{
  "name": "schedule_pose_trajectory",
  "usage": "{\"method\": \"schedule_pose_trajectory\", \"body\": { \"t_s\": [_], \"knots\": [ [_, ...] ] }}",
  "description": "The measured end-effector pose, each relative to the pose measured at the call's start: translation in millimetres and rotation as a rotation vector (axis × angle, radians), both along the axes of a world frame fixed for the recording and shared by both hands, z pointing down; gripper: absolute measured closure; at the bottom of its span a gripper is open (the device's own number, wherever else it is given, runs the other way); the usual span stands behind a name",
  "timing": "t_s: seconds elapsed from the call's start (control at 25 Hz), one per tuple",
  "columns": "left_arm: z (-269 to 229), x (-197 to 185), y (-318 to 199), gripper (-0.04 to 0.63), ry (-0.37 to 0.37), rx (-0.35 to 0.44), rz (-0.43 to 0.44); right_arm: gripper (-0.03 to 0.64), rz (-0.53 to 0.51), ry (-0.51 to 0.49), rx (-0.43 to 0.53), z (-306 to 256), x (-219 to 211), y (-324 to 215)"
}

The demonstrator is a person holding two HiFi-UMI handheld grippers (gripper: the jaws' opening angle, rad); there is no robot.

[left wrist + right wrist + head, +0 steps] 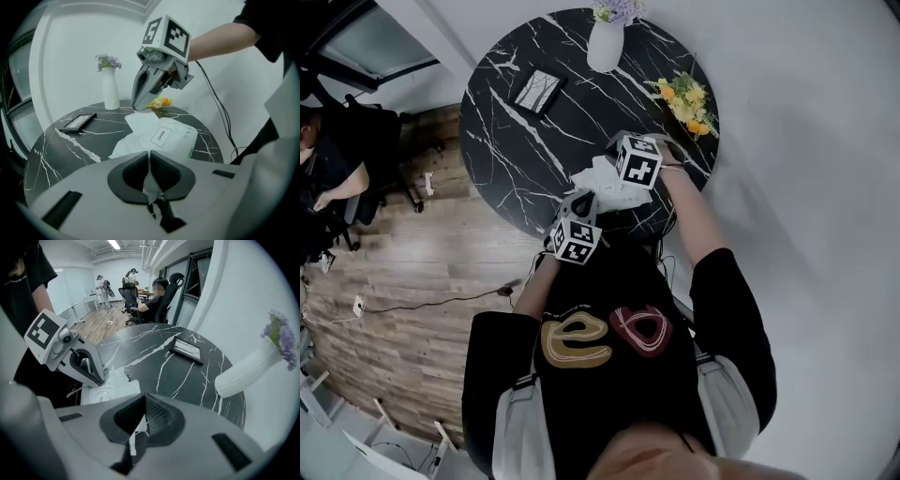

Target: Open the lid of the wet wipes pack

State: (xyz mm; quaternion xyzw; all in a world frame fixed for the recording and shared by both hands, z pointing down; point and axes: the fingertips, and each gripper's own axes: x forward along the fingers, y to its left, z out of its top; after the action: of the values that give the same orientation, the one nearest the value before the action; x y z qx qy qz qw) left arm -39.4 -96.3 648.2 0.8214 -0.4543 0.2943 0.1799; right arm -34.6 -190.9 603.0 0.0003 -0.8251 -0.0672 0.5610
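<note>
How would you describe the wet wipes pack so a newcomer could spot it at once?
Start at the round black marble table. On the edge nearest the person lies the wet wipes pack, flat, soft and white. Unlike the upright vase, the dark picture frame and the yellow flowers farther back, it bears a label reading OPEN.

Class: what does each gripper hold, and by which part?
Left gripper pinches the wet wipes pack by its near edge; right gripper looks shut on its far edge.

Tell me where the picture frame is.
In the head view, the picture frame lies flat on the marble table, left of the white vase.
</note>
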Motion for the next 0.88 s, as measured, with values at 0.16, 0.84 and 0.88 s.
{"method": "schedule_pose_trajectory", "body": {
  "t_s": [0.16,0.84,0.88],
  "knots": [
    [0,0,0,0.571,0.005,-0.006,-0.018,0.607,-0.009,0.003,-0.029,6,0,-2],
    [1,0,-2,0.571,-0.026,-0.017,-0.034,0.607,0.020,-0.005,-0.112,24,3,-8],
    [1,-1,-2,0.571,-0.024,-0.018,-0.040,0.606,0.028,-0.008,-0.112,24,3,-9]
  ]
}}
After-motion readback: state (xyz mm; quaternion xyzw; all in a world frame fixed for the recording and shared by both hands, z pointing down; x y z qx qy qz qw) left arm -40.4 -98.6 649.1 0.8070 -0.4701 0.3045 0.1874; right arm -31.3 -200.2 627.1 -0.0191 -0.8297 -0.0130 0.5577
